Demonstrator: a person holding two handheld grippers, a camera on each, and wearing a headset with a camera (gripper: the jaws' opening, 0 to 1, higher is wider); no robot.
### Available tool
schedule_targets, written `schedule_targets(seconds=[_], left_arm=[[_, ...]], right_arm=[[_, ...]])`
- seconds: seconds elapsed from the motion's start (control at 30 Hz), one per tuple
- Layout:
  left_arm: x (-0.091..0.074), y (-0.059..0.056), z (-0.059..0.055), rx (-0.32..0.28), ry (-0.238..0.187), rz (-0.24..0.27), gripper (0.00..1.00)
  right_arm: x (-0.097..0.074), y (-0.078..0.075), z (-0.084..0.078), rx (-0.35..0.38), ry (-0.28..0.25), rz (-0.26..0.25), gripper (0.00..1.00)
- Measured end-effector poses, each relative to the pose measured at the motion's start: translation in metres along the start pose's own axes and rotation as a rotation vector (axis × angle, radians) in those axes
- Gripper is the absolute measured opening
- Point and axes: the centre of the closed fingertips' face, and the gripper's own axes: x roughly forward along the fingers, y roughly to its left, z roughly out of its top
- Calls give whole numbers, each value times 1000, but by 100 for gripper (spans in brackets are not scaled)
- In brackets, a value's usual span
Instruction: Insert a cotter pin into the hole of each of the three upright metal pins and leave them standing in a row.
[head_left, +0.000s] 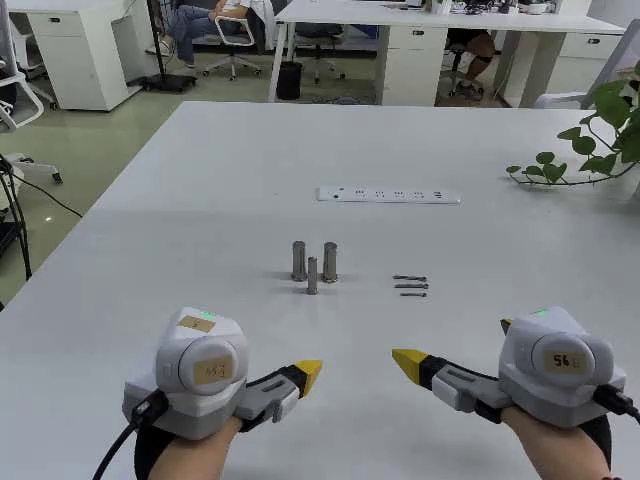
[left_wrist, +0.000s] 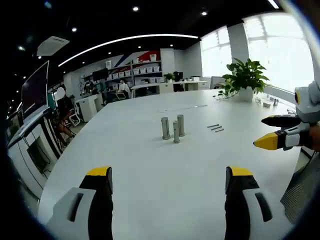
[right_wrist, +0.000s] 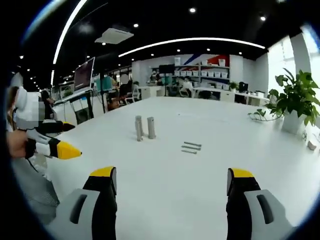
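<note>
Wide white table (head_left: 200, 220), smooth and matte, running out ahead of both grippers. Beyond it lies an open office: white desks (head_left: 80, 50), rolling chairs (head_left: 232, 40), a pale green floor and a curved light strip (left_wrist: 125, 40) overhead.

The left gripper (left_wrist: 170, 172) sits low over the near edge, its yellow-tipped jaws spread wide with nothing between them. The right gripper (right_wrist: 172, 174) is the same, jaws well apart and bare.

Dead ahead of the left gripper stand three metal pins (head_left: 312, 272), dull grey cylinders, upright in a tight cluster and well apart from both tools. Three cotter pins (head_left: 410, 286), thin and dark, lie flat in a stack of parallel lines almost straight ahead of the right gripper, just right of the cylinders.

Farther on lies a flat white power strip (head_left: 388, 195). A leafy green plant (head_left: 600, 130) trails off to the right gripper's far right.
</note>
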Motion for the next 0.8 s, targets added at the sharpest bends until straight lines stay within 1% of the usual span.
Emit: schedule_targets(seconds=[0.1,0.2,0.4,0.57,0.8], left_arm=[[0,0,0,-2,1,0,90],[0,0,-1,-10,6,-2,91],[0,0,-1,2,8,0,91],[0,0,-3,-7,14,-3,91],[0,-2,-1,-1,9,-9,90]], right_arm=[[-1,-2,4,0,-15,-7,86],[-1,-2,3,3,-13,-7,86],[0,-1,2,0,-8,-7,86],[0,0,2,1,-4,-4,86],[-1,-2,4,7,-16,-10,85]])
